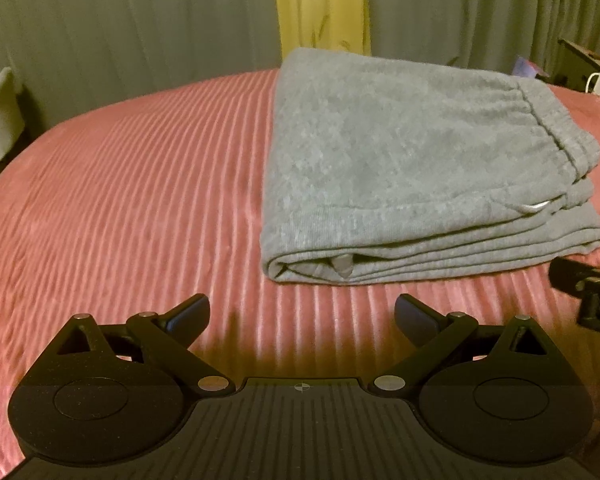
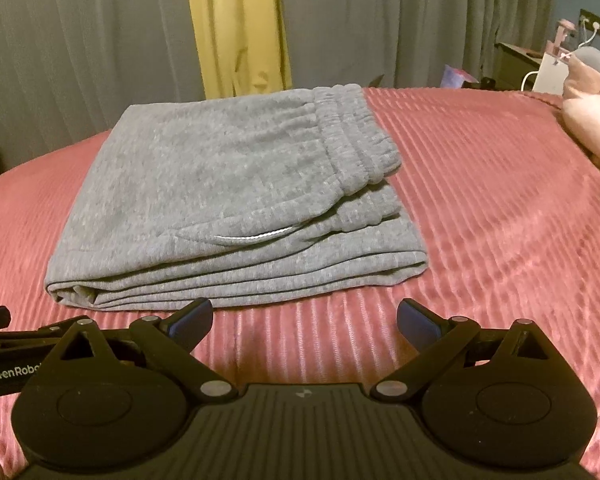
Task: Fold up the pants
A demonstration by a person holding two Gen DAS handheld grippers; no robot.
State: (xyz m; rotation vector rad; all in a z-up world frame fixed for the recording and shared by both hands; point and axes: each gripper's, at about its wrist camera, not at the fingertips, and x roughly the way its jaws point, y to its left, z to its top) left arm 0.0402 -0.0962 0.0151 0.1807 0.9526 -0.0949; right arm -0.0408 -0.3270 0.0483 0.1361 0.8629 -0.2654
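Nearest the lens in each wrist view sits the black gripper body, its two blue-padded fingers splayed wide with nothing between them. Left gripper (image 1: 302, 314) hovers over bare bedspread, just short of the folded bundle's near edge and offset toward the bundle's left end. Right gripper (image 2: 305, 318) hovers likewise, its left finger (image 2: 192, 316) close to the near edge of the cloth, though whether it touches cannot be told. Neither claw holds anything.

Grey pants (image 1: 412, 160) (image 2: 228, 184) lie folded into a compact, several-layered rectangle on the pink ribbed bedspread (image 1: 140, 184) (image 2: 480, 184). Its long axis runs roughly left to right across both views. Elastic waistband (image 1: 552, 128) (image 2: 356, 136) lies on top at the right end, running away from the cameras; the rounded fold closes the left end. Stacked layer edges face the grippers. A white drawstring (image 2: 256, 236) peeps from under the top layer.

Part of the right gripper enters the left view at the right border, cut off; part of the left gripper, bearing a partly legible "GenRobo" label, enters the right view at the left border. Grey curtains (image 2: 380, 20) and a yellow strip (image 2: 236, 24) hang behind the bed. A pale pink soft object (image 2: 592, 120) at the right edge is cropped and unidentifiable, as is the clutter beyond it.
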